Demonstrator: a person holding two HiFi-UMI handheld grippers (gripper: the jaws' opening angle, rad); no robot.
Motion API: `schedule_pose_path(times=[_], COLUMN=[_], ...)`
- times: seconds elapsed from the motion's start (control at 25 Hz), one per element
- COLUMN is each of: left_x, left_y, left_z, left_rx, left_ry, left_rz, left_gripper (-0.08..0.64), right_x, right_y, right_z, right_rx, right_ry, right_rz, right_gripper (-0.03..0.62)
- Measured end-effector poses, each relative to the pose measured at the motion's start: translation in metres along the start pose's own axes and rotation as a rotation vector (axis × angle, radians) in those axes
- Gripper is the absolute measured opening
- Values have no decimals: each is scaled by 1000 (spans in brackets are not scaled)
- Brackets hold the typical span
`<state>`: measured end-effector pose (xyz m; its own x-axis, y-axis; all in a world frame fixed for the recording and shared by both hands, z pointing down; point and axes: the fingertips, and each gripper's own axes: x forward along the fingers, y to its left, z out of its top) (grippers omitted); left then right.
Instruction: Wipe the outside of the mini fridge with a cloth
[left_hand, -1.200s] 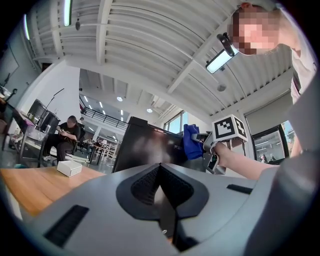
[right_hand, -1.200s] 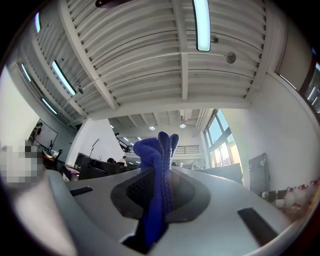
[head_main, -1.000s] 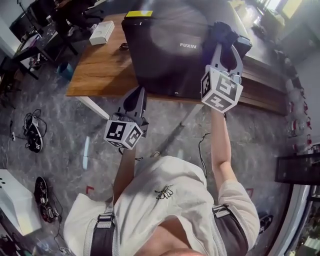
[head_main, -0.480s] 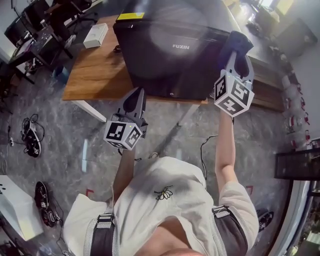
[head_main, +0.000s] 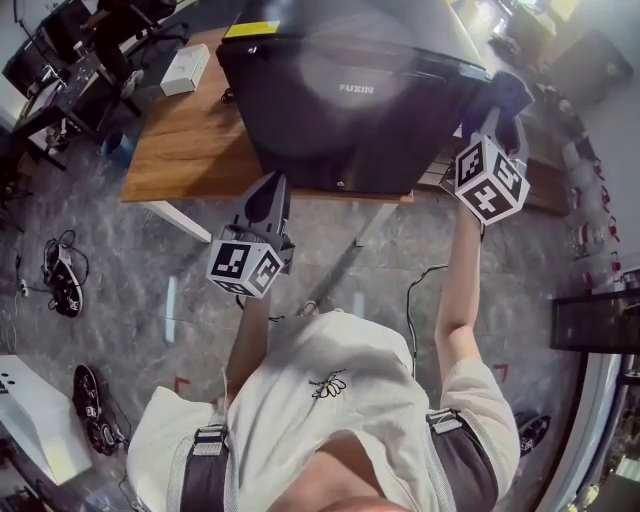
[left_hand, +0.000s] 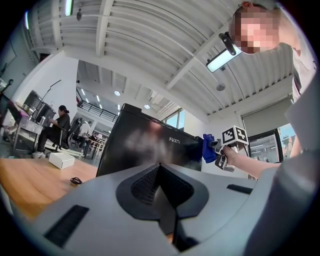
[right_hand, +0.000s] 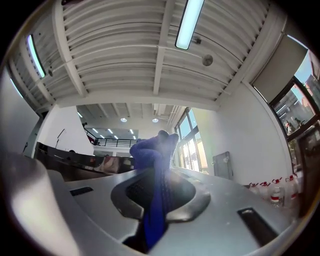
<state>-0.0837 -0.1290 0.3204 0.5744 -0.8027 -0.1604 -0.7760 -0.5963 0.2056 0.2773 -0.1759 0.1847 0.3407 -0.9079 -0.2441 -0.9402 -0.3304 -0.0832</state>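
Note:
The black mini fridge (head_main: 340, 100) stands on a wooden table (head_main: 185, 150), its glossy door facing me. My right gripper (head_main: 497, 108) is shut on a blue cloth (head_main: 508, 88), which it holds against the fridge's upper right corner. In the right gripper view the blue cloth (right_hand: 154, 150) bunches up between the shut jaws of that gripper (right_hand: 157, 175). My left gripper (head_main: 272, 190) hangs shut and empty in front of the fridge's lower edge, apart from it. The left gripper view shows the fridge (left_hand: 145, 145), the cloth (left_hand: 208, 148) and the left gripper's (left_hand: 160, 170) meeting jaws.
A white box (head_main: 183, 68) and a small black cable (left_hand: 76, 180) lie on the table left of the fridge. Desks, chairs and seated people (left_hand: 60, 125) fill the far left. Shoes and cables (head_main: 60, 275) litter the grey floor.
My right gripper has slid the cloth to the right along the fridge's top, from near the logo to the right corner. The left gripper has stayed put.

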Motion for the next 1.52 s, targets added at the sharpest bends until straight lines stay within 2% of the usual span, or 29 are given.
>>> schedule_pose_path(times=[0.12,0.2,0.32,0.48,0.64,0.76,0.96,1.12,1.32,1.52], left_x=[1,3,5,1,-20,-43,-80,-103,-118,-111], left_y=[-3,-6,-8,0,27,53,83,102,112,110], left_z=[-4,-6,-5,-2,1,-2,4,11,17,17], left_rx=[-9,-2,15,27,31,26,22,25,24,29], left_ry=[5,10,8,7,0,4,-13,-35,-41,-23], left_rz=[-9,-14,-11,16,95,175,290,353,390,365], left_gripper=[5,5,5,5,5,5,5,5,5,5], right_x=[-18,-38,-65,-81,-90,-97,-95,-91,-84,-86], right_y=[3,23,73,159,251,310,386,424,433,426], right_z=[6,13,20,17,5,-13,-35,-43,-48,-44], right_rx=[22,50,124,216,256,280,206,128,69,31], right_ry=[-26,-54,-76,-56,-1,52,58,48,40,12], right_rz=[3,59,210,425,607,701,756,775,741,718], right_gripper=[61,61,61,61,61,61,61,61,61,61])
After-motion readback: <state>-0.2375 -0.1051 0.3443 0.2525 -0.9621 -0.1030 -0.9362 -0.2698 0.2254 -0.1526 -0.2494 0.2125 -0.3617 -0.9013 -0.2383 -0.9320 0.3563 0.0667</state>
